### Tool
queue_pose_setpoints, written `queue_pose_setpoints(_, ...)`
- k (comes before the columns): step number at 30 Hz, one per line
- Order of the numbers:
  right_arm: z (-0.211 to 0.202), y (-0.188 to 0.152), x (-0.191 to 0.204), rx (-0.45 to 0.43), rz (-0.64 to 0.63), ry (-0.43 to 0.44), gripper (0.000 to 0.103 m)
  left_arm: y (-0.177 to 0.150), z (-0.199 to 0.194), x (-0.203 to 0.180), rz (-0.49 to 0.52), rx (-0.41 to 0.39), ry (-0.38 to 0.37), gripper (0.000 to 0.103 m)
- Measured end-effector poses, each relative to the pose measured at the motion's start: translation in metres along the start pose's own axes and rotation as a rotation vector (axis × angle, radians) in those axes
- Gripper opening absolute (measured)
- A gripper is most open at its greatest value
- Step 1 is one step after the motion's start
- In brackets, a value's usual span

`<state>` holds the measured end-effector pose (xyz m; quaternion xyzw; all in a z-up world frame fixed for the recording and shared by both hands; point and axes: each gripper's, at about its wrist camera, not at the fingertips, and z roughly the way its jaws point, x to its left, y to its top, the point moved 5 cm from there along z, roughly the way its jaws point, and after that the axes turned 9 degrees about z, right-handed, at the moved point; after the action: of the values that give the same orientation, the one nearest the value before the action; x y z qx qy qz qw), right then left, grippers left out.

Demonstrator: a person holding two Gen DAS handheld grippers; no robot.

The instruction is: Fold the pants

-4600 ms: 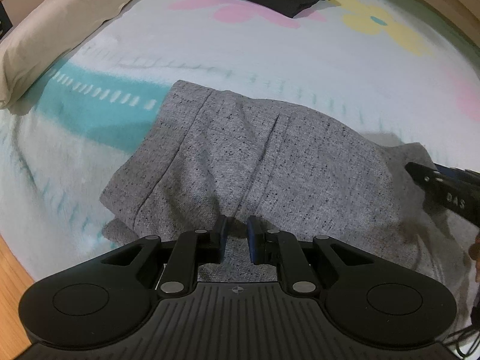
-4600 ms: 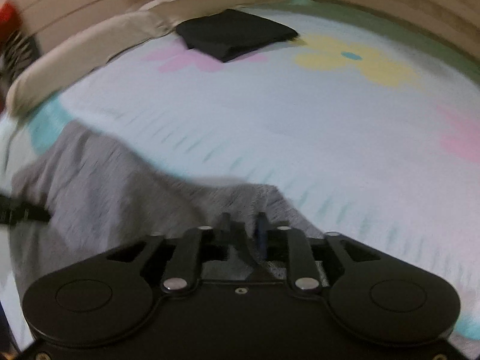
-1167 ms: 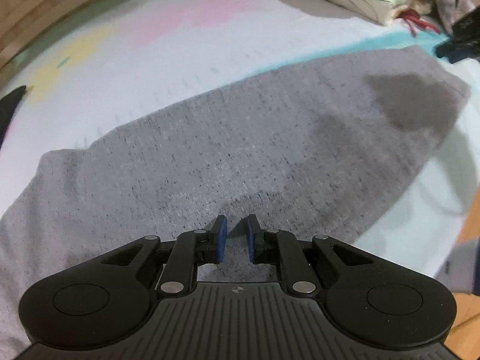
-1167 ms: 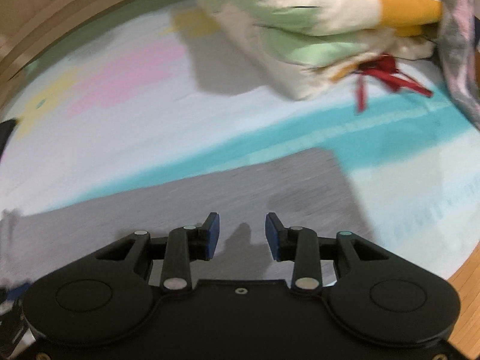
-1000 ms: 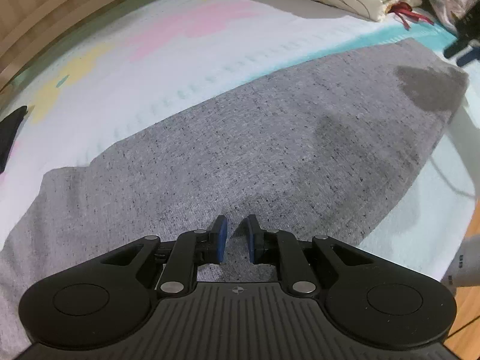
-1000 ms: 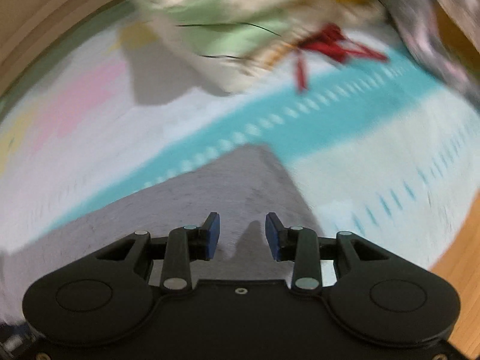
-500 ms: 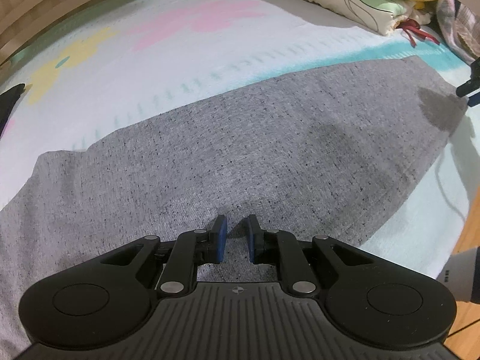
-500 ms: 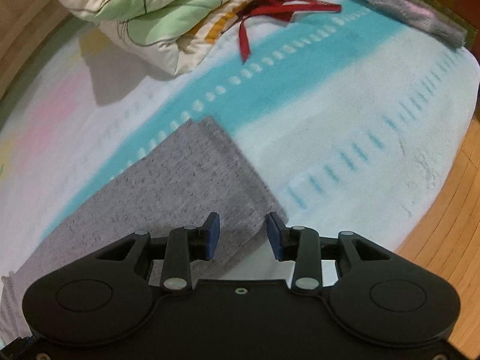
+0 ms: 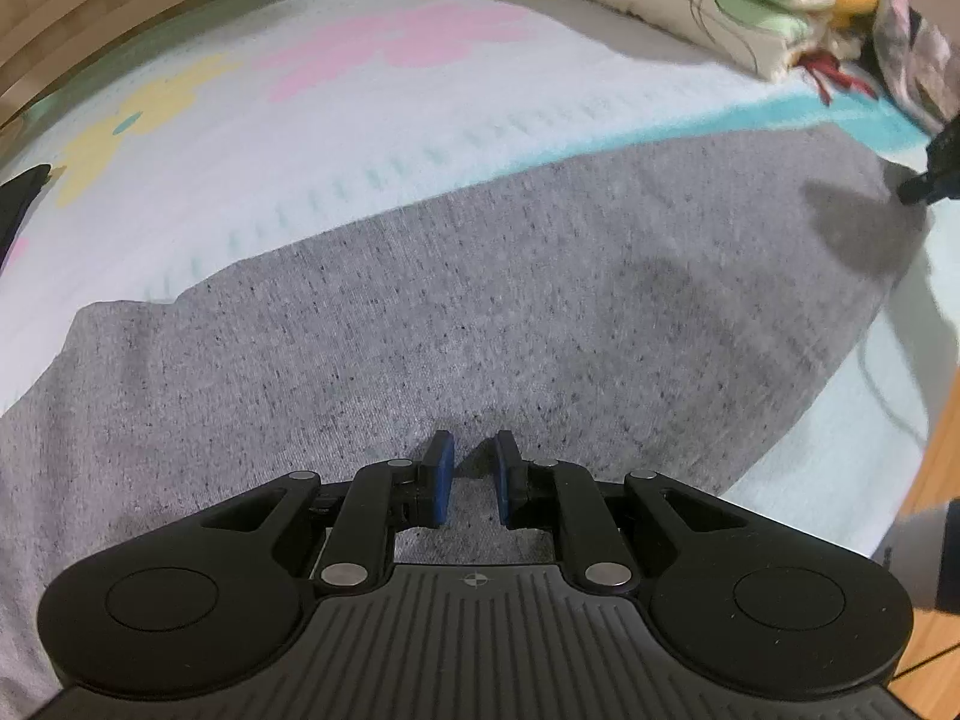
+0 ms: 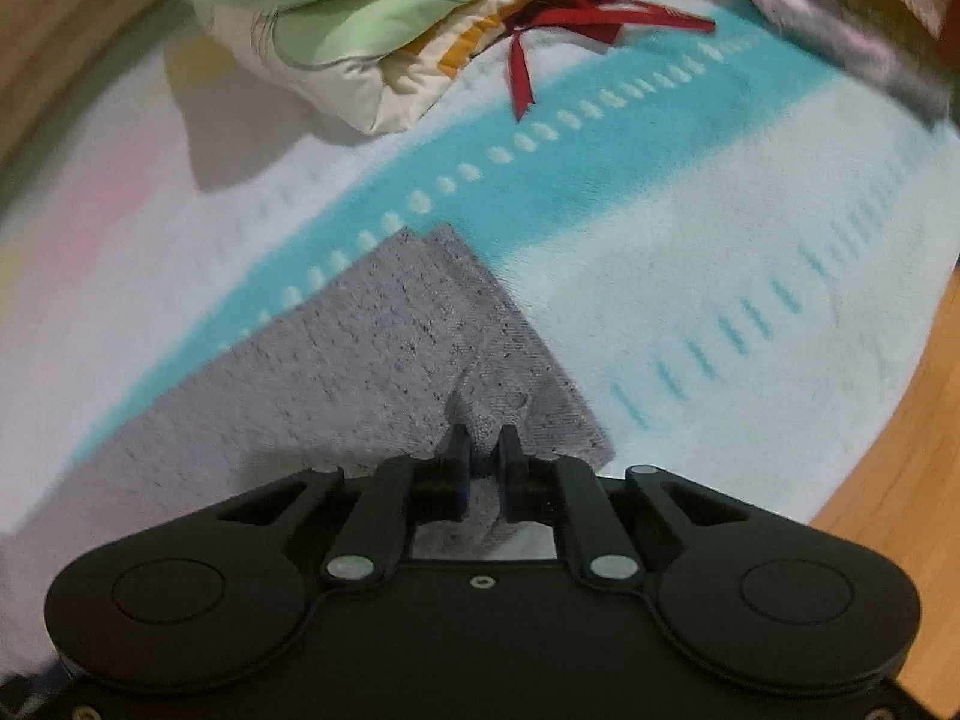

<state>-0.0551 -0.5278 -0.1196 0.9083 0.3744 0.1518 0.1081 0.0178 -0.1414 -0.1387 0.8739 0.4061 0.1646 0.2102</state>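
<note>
The grey speckled pants (image 9: 480, 312) lie stretched flat across the pastel blanket (image 9: 336, 120). My left gripper (image 9: 474, 468) hovers over the middle of the pants with its jaws slightly apart and nothing between them. My right gripper (image 10: 483, 450) is shut on the hem end of the pants (image 10: 420, 348), and the cloth bunches up between its fingers. The right gripper also shows at the far right of the left wrist view (image 9: 936, 171), at the hem corner.
A folded quilt (image 10: 360, 18) with a red ribbon (image 10: 576, 6) lies beyond the hem. A dark folded garment (image 9: 18, 204) sits at the far left edge. The wooden floor (image 10: 900, 462) begins just right of the blanket edge.
My right gripper has moved down onto the hem end and closed on the cloth; it was open half a second ago. My left gripper has stayed over the middle of the pants.
</note>
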Motion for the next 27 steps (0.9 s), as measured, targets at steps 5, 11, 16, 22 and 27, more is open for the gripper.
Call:
queue_pose_setpoints(5,-0.021,-0.007,0.01,-0.12,-0.1,-0.097,0.008,0.001,-0.002,-0.001,-0.009,-0.013,-0.026,0.014)
queue_pose_setpoints(11,-0.008,-0.002,-0.001,-0.062,-0.058,-0.102,0.007,-0.001,-0.005,-0.002,0.015,-0.022,-0.006,0.014)
queue_pose_setpoints(16,-0.01,0.003,-0.008,-0.054,0.007,-0.079,0.008,-0.001,-0.003,-0.003,0.013,-0.002,-0.028,0.014)
queue_pose_setpoints(22,-0.021,0.006,-0.007,-0.085,0.027,-0.031,0.04,-0.005,0.001,-0.006,0.05,0.007,-0.008,0.014)
queue_pose_setpoints(27,-0.028,0.028,0.001,-0.171,0.045,0.072,0.05,-0.005,0.001,-0.008,0.045,0.001,-0.001,0.014)
